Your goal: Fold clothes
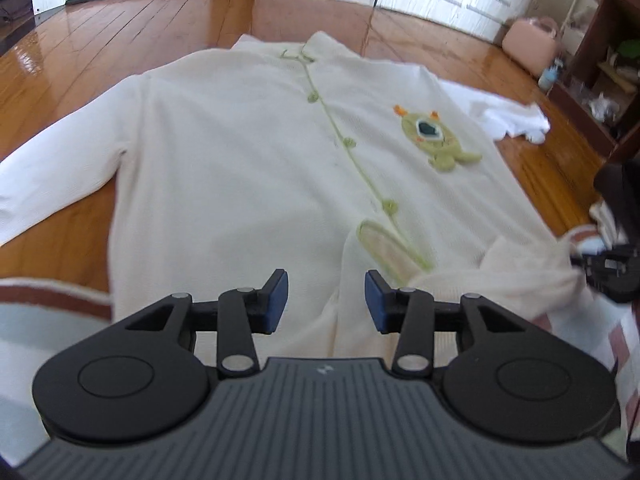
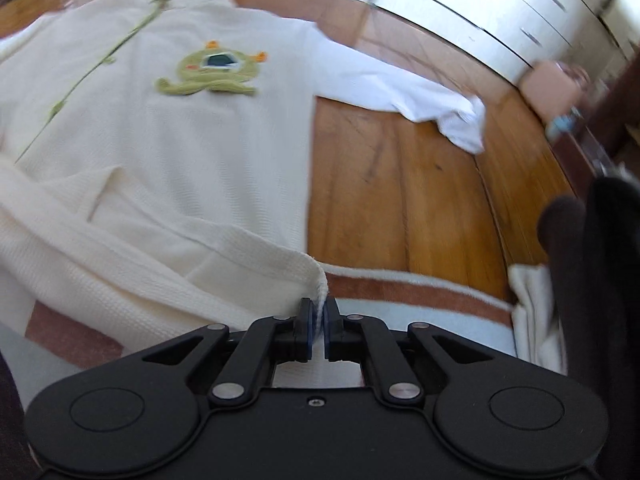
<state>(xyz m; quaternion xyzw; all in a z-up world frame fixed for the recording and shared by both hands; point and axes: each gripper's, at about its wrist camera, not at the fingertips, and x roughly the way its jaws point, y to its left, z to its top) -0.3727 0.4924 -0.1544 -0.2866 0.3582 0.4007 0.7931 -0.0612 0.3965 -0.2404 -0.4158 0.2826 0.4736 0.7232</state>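
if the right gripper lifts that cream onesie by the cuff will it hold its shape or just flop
Probably flop: the leg of the cream onesie already sags in soft folds behind the right gripper, which is shut on its cuff. The ribbed knit looks thick, so it likely grips the pads rather than slipping. Spread over the wood floor, the body would probably drag behind.

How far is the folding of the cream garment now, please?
Done: the cream garment lies spread flat on the wooden floor. In hand: the right tool pinches a leg cuff; the left tool is open, empty. Left: both sleeves remain unfolded.
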